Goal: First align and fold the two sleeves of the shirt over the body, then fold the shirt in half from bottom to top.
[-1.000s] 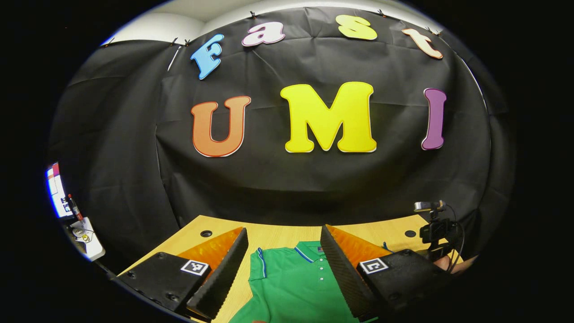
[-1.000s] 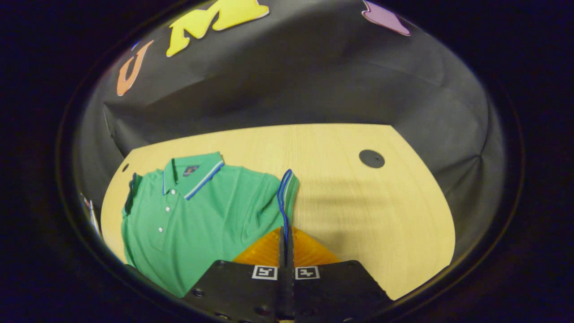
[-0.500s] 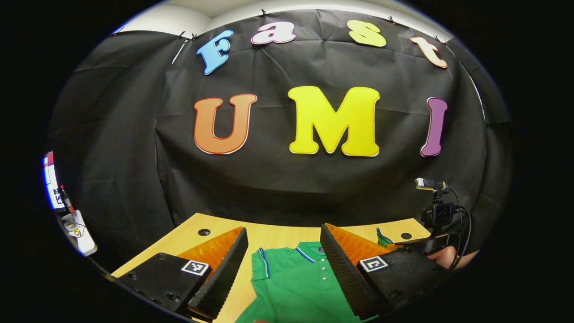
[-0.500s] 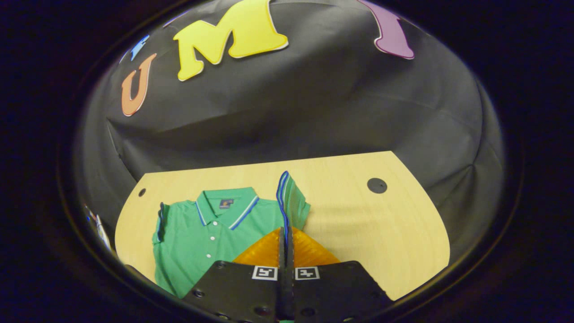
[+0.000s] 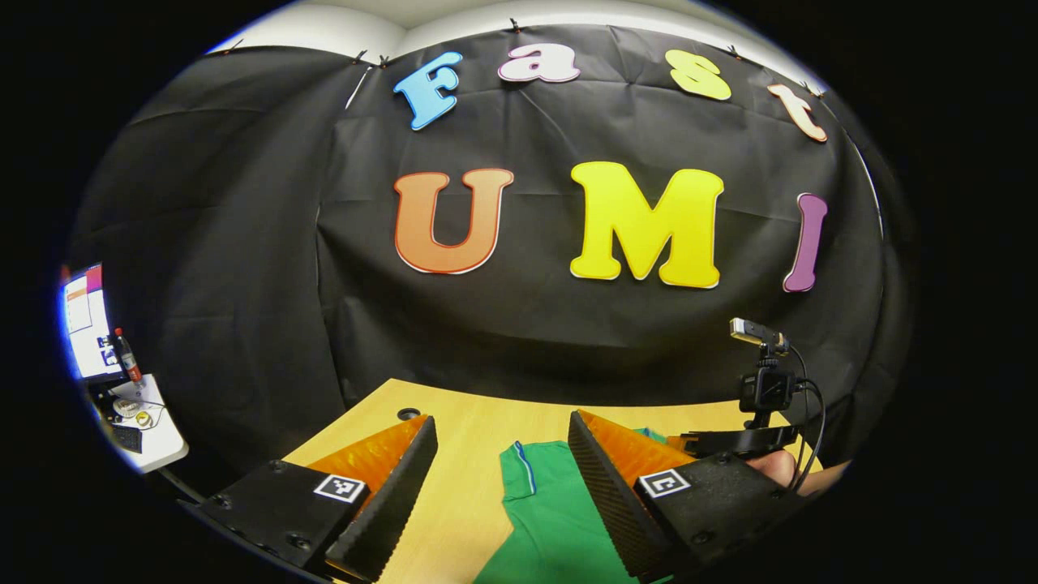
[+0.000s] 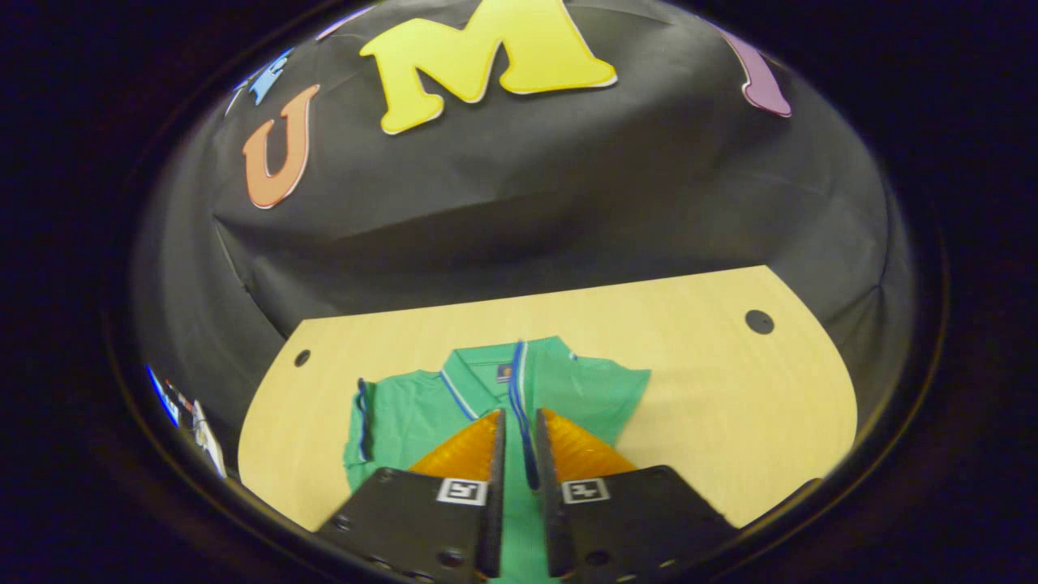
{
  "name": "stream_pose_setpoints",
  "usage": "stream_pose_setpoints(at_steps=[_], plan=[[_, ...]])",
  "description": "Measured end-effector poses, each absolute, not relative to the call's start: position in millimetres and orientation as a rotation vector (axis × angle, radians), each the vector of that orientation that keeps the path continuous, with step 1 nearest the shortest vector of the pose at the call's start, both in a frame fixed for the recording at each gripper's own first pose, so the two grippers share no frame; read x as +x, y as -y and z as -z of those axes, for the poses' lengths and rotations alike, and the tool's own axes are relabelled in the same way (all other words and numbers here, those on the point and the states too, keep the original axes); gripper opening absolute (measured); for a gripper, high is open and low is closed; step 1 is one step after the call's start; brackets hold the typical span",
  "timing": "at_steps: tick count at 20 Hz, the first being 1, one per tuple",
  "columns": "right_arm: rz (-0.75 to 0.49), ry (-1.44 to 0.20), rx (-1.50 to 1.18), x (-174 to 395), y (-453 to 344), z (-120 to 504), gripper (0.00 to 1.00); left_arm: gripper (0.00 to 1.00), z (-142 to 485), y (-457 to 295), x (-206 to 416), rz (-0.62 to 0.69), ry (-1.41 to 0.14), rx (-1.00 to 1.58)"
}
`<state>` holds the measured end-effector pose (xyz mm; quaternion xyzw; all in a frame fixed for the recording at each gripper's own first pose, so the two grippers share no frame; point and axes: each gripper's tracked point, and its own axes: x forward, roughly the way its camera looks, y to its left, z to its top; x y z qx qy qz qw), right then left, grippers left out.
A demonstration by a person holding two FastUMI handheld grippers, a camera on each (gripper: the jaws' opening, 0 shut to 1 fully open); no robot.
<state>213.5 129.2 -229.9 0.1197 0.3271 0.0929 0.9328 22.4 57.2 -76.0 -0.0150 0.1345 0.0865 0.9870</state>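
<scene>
Since a second ago the right gripper (image 6: 519, 430) has been carried over the green shirt (image 6: 592, 385), and its fingers have been let apart a little, with the blue-trimmed sleeve cuff (image 6: 523, 405) seen in the gap; whether it's pinched can't be told. The shirt is laid toward the table's (image 6: 730, 405) far edge, left of centre, with bare wood left on the right side. The left gripper (image 5: 499, 462) is held spread wide above the shirt's left sleeve (image 5: 519, 478).
</scene>
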Motion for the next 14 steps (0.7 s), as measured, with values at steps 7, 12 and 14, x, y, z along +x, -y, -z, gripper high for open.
stream_pose_setpoints(at_steps=[7, 12, 14], plan=[[-0.146, -0.554, 0.156, 161, -119, 185, 0.96, 1.0, 97, -58, 36, -0.086, -0.316, -0.043], [-0.073, -0.49, 0.08, 110, -81, 149, 0.96, 1.0, 134, -35, 74, 0.023, -0.403, -0.076], [-0.024, -0.475, 0.051, 89, -57, 140, 0.96, 1.0, 155, -28, 87, 0.043, -0.459, -0.073]])
